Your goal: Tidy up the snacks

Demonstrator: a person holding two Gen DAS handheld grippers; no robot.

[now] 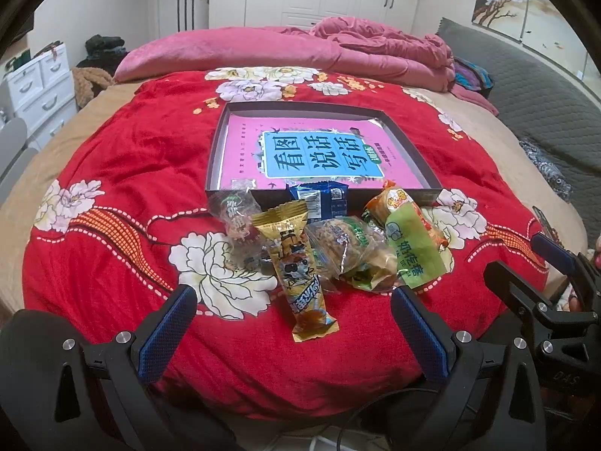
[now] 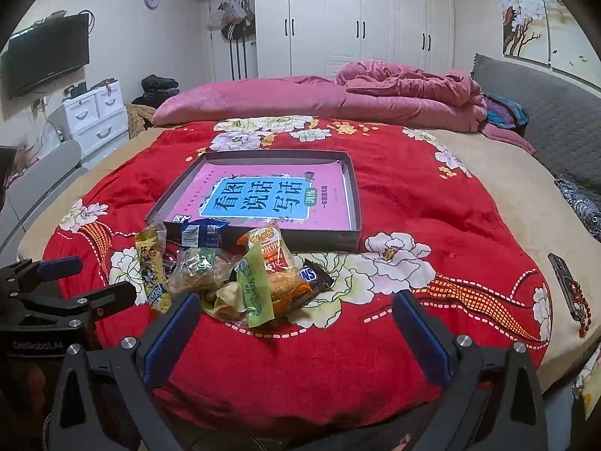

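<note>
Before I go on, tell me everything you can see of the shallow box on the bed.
The box is a shallow rectangular tray with low dark walls, cardboard by the look, lying flat on the red flowered blanket. A pink book with a blue title panel lies inside it, covering its floor. The snack pile sits outside it; a blue packet leans on its near wall.

Two black handheld grippers with blue ribbed finger pads

The left gripper (image 1: 293,323) and right gripper (image 2: 296,330) share matte black angular frames, silver screws behind the jaws (white "GenRobot.AI" lettering marks one body), and a dark cable looping below the left jaws.
</note>
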